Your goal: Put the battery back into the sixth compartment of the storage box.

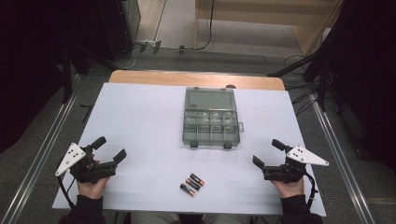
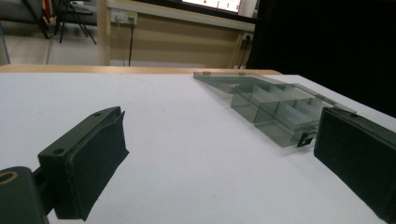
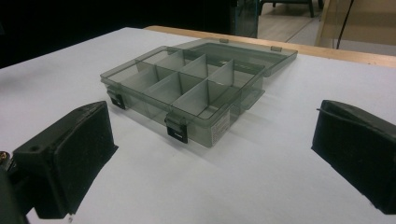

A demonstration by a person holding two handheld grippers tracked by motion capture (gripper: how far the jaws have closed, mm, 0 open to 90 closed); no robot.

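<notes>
Three batteries [image 1: 192, 182] lie side by side, touching, near the desk's [image 1: 140, 116] front edge, approx. mid-width, each pointing diagonally toward the far right corner. They sit btwn the two grippers, well apart from both.

Behind them, toward the desk's middle, a grey see-through compartment box [image 1: 210, 126] stands open, lid [image 1: 208, 99] folded flat toward the far edge. Dividers split the tray into small cells; two dark latches hang on its front wall. Cells look empty in the right gripper view [image 3: 187, 88]; in the left gripper view the box [image 2: 275, 109] is seen from the side.

Left gripper [image 1: 110, 149] rests near the front left corner, held by a hand [image 1: 91, 186], jaws spread wide, nothing btwn them. Right gripper [image 1: 267, 153] near the front right corner, in the other hand [image 1: 290, 187], jaws likewise wide apart, gripping nothing. Both point roughly toward the box.
</notes>
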